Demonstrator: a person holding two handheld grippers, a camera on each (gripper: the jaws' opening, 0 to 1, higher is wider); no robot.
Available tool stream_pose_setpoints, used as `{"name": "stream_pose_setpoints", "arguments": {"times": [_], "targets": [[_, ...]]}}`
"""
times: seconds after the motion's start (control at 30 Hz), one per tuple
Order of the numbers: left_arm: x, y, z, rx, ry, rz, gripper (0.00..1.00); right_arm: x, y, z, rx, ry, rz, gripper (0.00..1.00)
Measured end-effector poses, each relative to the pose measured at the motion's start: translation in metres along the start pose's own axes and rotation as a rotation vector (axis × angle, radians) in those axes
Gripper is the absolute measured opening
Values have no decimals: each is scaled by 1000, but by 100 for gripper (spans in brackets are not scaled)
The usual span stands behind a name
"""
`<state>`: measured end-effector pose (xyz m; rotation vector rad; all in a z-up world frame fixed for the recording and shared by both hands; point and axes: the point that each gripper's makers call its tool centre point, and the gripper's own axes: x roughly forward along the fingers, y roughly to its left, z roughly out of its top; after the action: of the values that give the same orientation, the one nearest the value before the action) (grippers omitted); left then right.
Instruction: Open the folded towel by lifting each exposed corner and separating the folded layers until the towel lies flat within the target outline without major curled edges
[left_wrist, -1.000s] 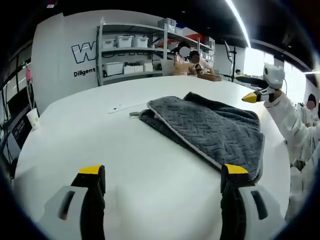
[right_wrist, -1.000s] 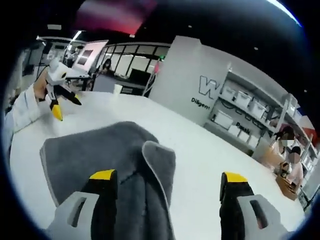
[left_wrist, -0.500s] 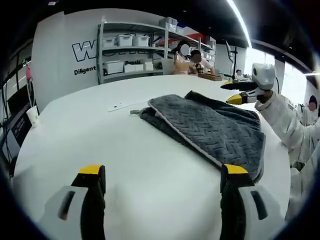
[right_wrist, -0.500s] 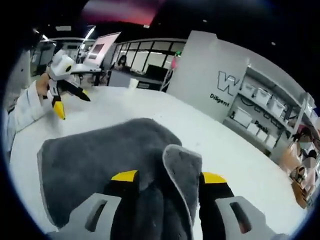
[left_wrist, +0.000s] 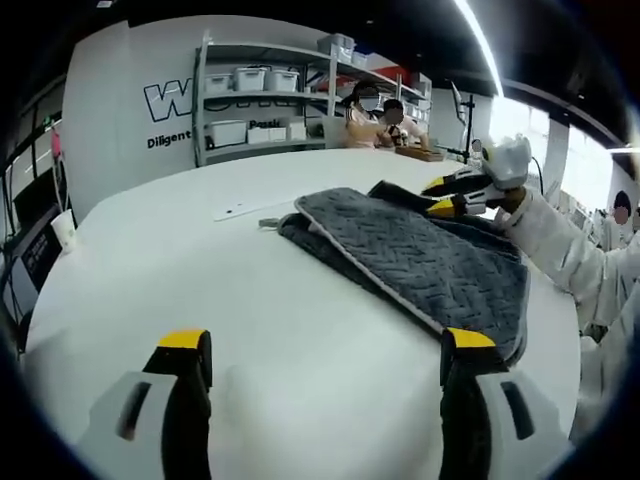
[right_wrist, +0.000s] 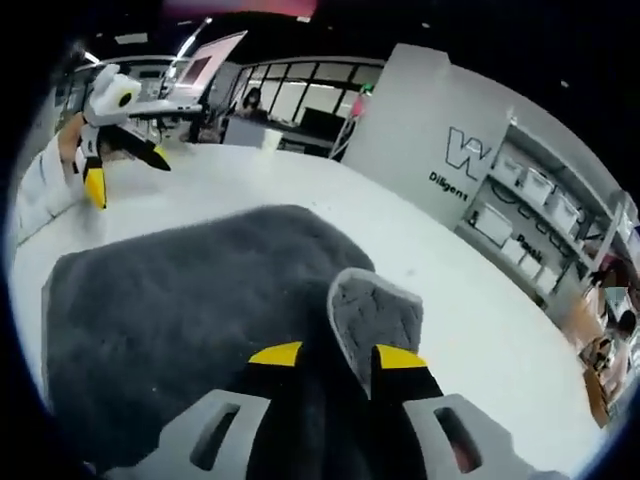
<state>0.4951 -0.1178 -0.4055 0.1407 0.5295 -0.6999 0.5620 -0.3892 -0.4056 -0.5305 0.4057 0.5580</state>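
White round table (left_wrist: 150, 270): broad bare top. Beyond its far edge, a metal shelving unit (left_wrist: 262, 100) stocked with white storage bins (left_wrist: 249, 80) is seen against a lettered wall (left_wrist: 120, 90); seated people (left_wrist: 375, 115) are placed just beside the shelving.

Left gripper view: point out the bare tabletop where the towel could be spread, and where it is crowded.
Bare white table lies between the left gripper and the folded grey towel, running on toward the shelving wall. It is crowded at the towel's far corner, where the right gripper closes on a fold.
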Motion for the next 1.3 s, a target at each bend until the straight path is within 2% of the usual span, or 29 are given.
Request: {"name": "stream_pose_setpoints", "arguments": {"times": [0.1, 0.2, 0.23, 0.47, 0.6, 0.87, 0.9, 1.07, 1.2, 1.3], "targets": [[1, -1, 0, 1, 1, -3, 94, 6, 2, -3, 7, 4, 4, 15], [1, 0, 0, -2, 2, -3, 93, 6, -2, -1, -19, -9, -29, 1], [1, 0, 0, -2, 2, -3, 93, 6, -2, -1, -24, -11, -31, 0], [2, 3, -1, -5, 7, 4, 93, 7, -5, 4, -25, -35, -44, 0], [1, 3, 0, -3, 4, 5, 93, 1, -11, 9, -75, -57, -107, 0], [3, 2, 1, 8, 6, 4, 93, -8, -17, 13, -70, -121, -114, 0], [4, 3, 0, 4, 6, 5, 93, -11, -22, 16, -100, -154, -146, 0], [5, 6, -3, 0, 16, 16, 93, -19, -32, 13, -106, -144, -182, 0], [5, 7, -3, -1, 18, 19, 93, -28, -50, 7, -132, -106, -250, 0], [5, 8, -4, 0, 22, 20, 93, -33, -62, 5, -125, -99, -275, 0]]}}
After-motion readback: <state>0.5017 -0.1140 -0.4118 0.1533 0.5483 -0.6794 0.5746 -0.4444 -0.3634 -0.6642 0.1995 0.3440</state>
